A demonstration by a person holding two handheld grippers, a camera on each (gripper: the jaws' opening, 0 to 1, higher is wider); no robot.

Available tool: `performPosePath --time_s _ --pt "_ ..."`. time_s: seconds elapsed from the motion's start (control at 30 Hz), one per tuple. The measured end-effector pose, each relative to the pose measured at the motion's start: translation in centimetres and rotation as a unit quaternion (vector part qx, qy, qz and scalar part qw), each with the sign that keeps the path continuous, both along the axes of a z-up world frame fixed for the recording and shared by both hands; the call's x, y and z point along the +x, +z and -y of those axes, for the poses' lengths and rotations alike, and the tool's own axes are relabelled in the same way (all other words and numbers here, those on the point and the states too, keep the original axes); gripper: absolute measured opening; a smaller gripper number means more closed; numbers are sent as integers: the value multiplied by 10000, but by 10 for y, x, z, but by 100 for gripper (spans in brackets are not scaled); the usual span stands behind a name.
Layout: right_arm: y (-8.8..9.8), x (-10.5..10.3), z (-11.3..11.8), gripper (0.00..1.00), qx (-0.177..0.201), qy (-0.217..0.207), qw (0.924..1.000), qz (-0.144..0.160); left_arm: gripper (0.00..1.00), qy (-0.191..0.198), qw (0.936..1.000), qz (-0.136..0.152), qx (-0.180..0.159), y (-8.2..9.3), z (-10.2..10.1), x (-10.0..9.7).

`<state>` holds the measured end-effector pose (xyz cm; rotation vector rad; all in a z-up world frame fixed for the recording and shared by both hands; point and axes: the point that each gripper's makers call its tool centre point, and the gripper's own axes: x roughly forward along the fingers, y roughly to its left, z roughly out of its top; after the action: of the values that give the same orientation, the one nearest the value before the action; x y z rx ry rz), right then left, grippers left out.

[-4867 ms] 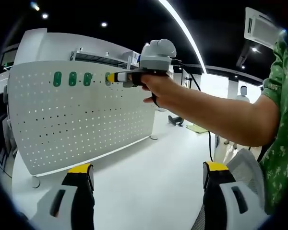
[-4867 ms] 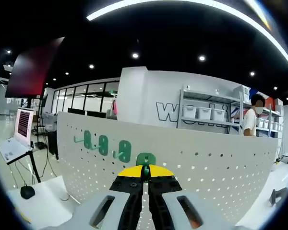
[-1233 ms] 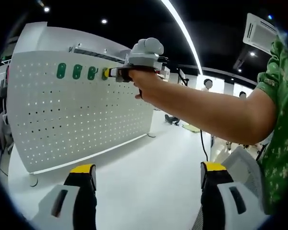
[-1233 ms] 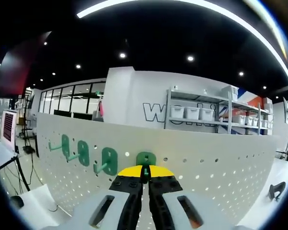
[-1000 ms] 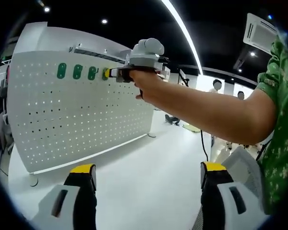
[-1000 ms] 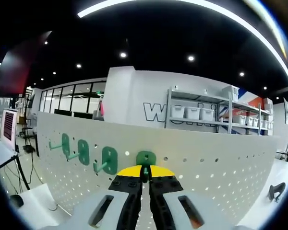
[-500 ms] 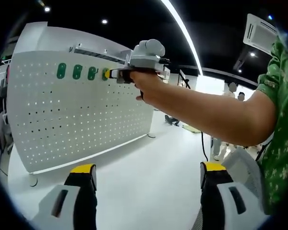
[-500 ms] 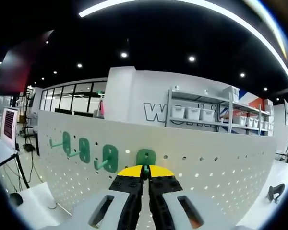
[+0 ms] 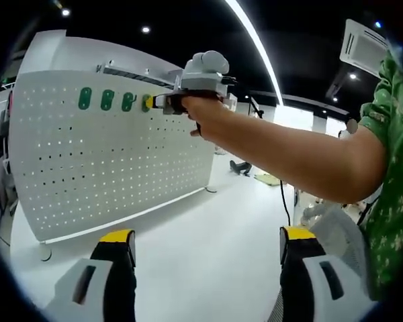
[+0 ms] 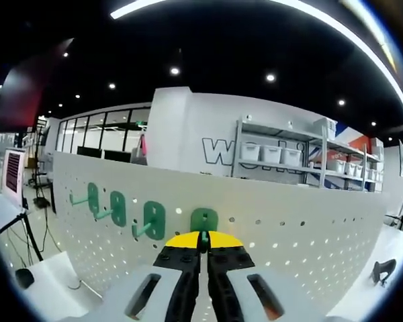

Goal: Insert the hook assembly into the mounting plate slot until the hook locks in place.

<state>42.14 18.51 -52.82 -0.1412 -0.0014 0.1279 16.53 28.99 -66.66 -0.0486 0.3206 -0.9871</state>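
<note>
Probably open-plan lab or workshop: white pegboard [image 10: 309, 228], shelving with bins [image 10: 275, 155], ceiling light strip [image 9: 255, 43].

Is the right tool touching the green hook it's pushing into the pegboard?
Touching. In the right gripper view, the right tool has its jaws shut on the green hook's prong, its plate against the pegboard.

Shelving [image 10: 285, 157] with white bins [image 10: 269, 153]; ceiling lights [image 10: 175, 70].
</note>
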Motion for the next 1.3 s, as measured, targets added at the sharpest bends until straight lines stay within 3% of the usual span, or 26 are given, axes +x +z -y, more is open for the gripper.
performPosePath --time_s 0.8,1.13,1.3 --pt "-1 -3 -1 1 83 35 9996 -272 90 -26 10000 21 4 2 0 -1" --pt "-2 -2 -1 1 62 -1 9997 -223 90 -26 10000 20 -2 1 0 -1" --pt "-3 -1 -1 2 -139 42 9996 -223 90 -26 10000 21 -11 1 0 -1"
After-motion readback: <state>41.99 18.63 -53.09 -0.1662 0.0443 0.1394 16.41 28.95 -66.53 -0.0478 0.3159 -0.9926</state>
